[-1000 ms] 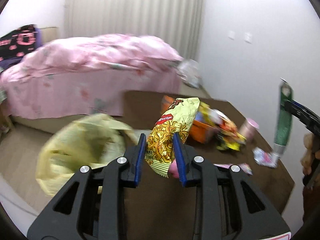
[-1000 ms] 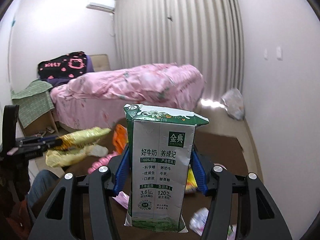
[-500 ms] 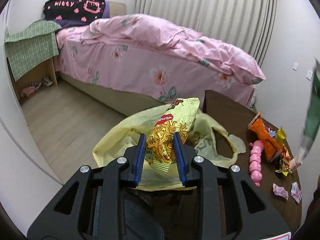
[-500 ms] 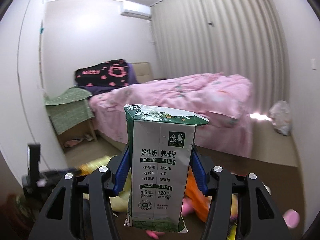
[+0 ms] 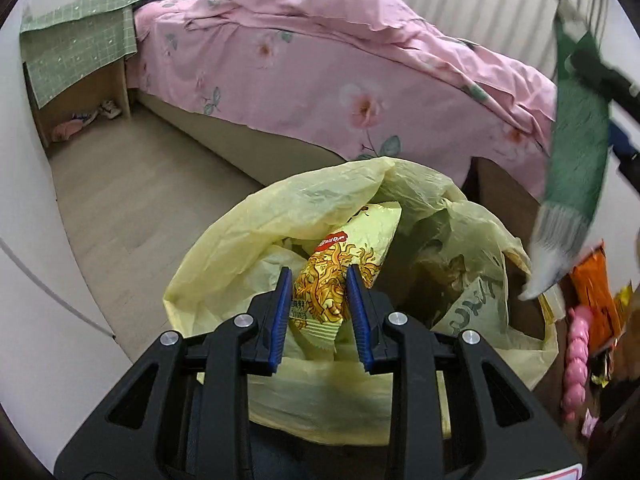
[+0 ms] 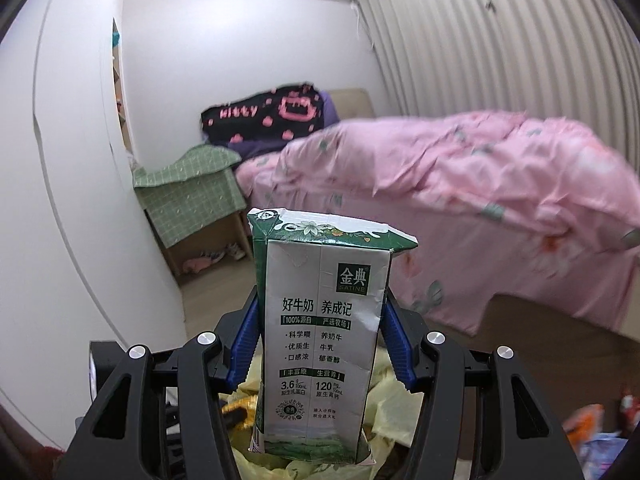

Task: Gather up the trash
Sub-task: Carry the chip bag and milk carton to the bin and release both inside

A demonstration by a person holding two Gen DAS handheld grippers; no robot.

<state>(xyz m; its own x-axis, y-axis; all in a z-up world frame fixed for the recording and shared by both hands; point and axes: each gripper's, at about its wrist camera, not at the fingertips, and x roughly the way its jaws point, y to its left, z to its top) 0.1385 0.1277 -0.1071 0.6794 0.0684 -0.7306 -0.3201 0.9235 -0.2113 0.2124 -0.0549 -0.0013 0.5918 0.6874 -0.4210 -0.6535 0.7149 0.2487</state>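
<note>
Left wrist view showed us the yellow snack packet [image 5: 340, 276] pinched between the blue pads of the left claw [image 5: 320, 320], its upper end reaching ahead of the claw into the open mouth of the yellow trash bag [image 5: 320, 200]. We saw the bag spread just ahead of and below that claw, its crumpled plastic rising around the packet on both sides. To the claw's right we found the milk carton [image 5: 576, 152], blurred and tilted, hanging above the bag's right edge in the grip of the right claw [image 5: 592, 72], of which only a dark part showed there. Further right and lower, on the brown counter [image 5: 508, 192], we made out an orange wrapper [image 5: 592, 284], a pink toy [image 5: 576, 352] and other small scraps we could not identify. Beyond the bag we saw the wooden floor [image 5: 140, 200] and a bed with a pink floral cover [image 5: 340, 72], with a green checked cloth [image 5: 76, 48] over a stand to the far left.

From the right wrist view, we saw the right claw [image 6: 320, 340] clamped on the milk carton [image 6: 320, 340], held upright with its printed white face towards us, a blue pad pressed against each side. Directly below that claw lay the yellow bag [image 6: 392, 412]. Ahead of it stood the bed [image 6: 480, 184], a dark Kitty-patterned blanket [image 6: 264, 114] at its head, and ribbed curtains [image 6: 500, 40] to the upper right.
</note>
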